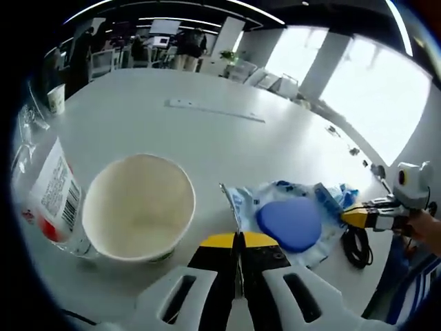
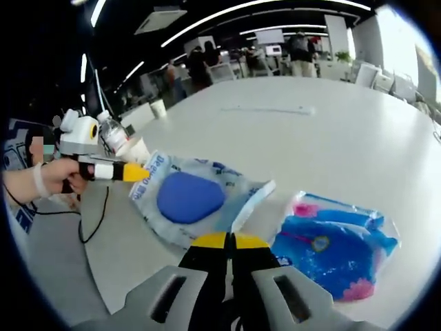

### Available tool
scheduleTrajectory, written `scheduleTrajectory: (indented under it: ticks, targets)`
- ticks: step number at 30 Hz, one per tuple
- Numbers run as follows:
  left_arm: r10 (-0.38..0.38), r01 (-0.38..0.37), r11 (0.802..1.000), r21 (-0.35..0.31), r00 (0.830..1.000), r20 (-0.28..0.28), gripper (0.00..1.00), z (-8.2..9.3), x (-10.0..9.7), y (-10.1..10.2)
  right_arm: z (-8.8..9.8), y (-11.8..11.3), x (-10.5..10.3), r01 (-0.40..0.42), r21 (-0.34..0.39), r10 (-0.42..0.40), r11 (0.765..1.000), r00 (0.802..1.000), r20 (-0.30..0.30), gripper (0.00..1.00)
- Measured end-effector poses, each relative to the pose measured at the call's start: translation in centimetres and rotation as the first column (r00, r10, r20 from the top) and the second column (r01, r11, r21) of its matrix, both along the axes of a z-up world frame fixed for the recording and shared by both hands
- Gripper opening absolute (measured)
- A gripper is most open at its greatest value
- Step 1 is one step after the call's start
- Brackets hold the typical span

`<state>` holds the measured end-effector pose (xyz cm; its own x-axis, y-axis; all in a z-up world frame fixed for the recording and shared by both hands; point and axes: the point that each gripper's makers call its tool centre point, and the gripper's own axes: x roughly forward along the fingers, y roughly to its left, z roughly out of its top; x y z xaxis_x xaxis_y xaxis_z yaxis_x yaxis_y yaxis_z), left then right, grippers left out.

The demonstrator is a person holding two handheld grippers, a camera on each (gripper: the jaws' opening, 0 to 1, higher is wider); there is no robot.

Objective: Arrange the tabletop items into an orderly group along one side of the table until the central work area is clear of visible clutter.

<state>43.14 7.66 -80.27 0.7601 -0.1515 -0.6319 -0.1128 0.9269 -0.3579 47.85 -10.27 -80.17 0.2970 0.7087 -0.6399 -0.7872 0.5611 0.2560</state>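
Note:
A clear plastic packet (image 1: 289,224) with a blue oval pad inside lies on the white table (image 1: 207,145). My left gripper (image 1: 238,240) is shut, its yellow tips pinching the packet's near corner. My right gripper (image 1: 358,217) reaches in from the right and meets the packet's opposite edge. In the right gripper view the packet (image 2: 189,196) lies ahead, and my right gripper (image 2: 231,240) is shut on its thin flap. My left gripper (image 2: 131,172) touches the far side of the packet there, held by a hand (image 2: 48,181).
A wide paper cup (image 1: 138,207) stands left of the packet, with a labelled bottle (image 1: 52,196) lying beside it. A blue and pink packet (image 2: 337,245) lies to the right. A small cup (image 1: 56,98) and a long strip (image 1: 213,110) lie farther off. A black cable (image 1: 357,245) hangs at the table edge.

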Motion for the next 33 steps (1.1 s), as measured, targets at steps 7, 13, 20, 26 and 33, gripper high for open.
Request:
scheduleTrajectory:
  ticks: [7,13,20,26,33]
  targets:
    - [0.001,-0.001,1.000,-0.007,1.000,-0.010,0.00,-0.46,-0.03,0.01,-0.45,-0.11,-0.33,-0.001,-0.006,0.001,1.000,1.000,-0.008,0.00]
    - [-0.006,0.006,1.000,0.001,1.000,-0.010,0.00,-0.49,0.20,0.00,-0.77,-0.18,-0.44,-0.005,-0.015,0.005,1.000,1.000,-0.016,0.00]
    - [-0.015,0.015,1.000,0.017,1.000,-0.013,0.00,-0.55,0.21,0.09,-0.86,-0.12,-0.29,-0.006,-0.019,0.006,1.000,1.000,-0.017,0.00]
    - [-0.019,0.019,0.999,0.037,1.000,-0.012,0.00,-0.56,0.16,0.11,-0.88,-0.08,-0.28,-0.003,-0.018,0.003,1.000,1.000,-0.017,0.00]
    - [-0.017,0.017,0.999,0.042,1.000,-0.013,0.00,-0.56,0.10,0.09,-1.00,-0.16,-0.26,-0.003,-0.019,0.002,1.000,1.000,-0.018,0.00]
